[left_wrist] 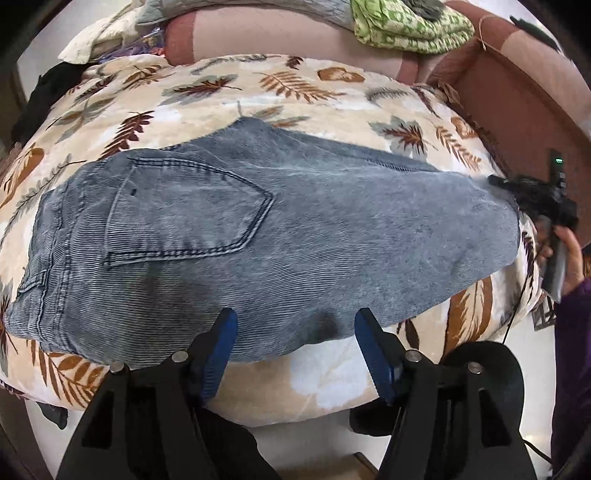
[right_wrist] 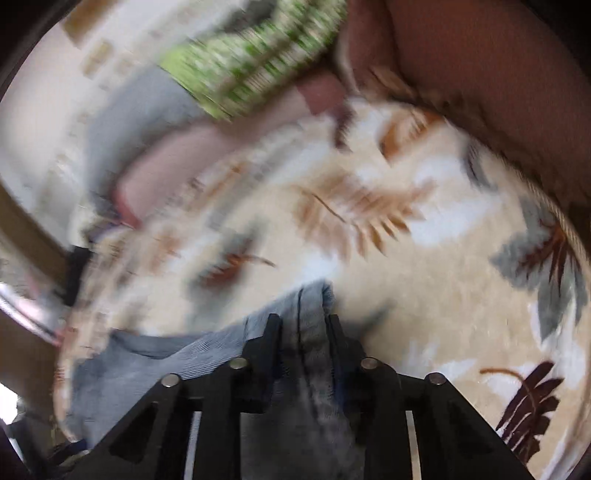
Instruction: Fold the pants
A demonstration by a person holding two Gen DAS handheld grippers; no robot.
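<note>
Blue-grey denim pants [left_wrist: 258, 229] lie folded across a leaf-print blanket [left_wrist: 280, 88], back pocket up, waistband at the left. My left gripper [left_wrist: 295, 325] is open and empty, its blue pads just above the pants' near edge. My right gripper [left_wrist: 532, 195] shows at the far right end of the pants in the left wrist view. In the blurred right wrist view, my right gripper [right_wrist: 303, 321] is shut on a bunched fold of the pants [right_wrist: 314, 306], with the rest of the denim trailing to the left.
A green patterned cloth [left_wrist: 410, 26] and other laundry lie on the sofa back behind the blanket. A brown sofa arm [left_wrist: 517, 92] rises at the right. A black garment [left_wrist: 48, 88] sits at the far left. White floor [left_wrist: 325, 439] lies below the blanket's near edge.
</note>
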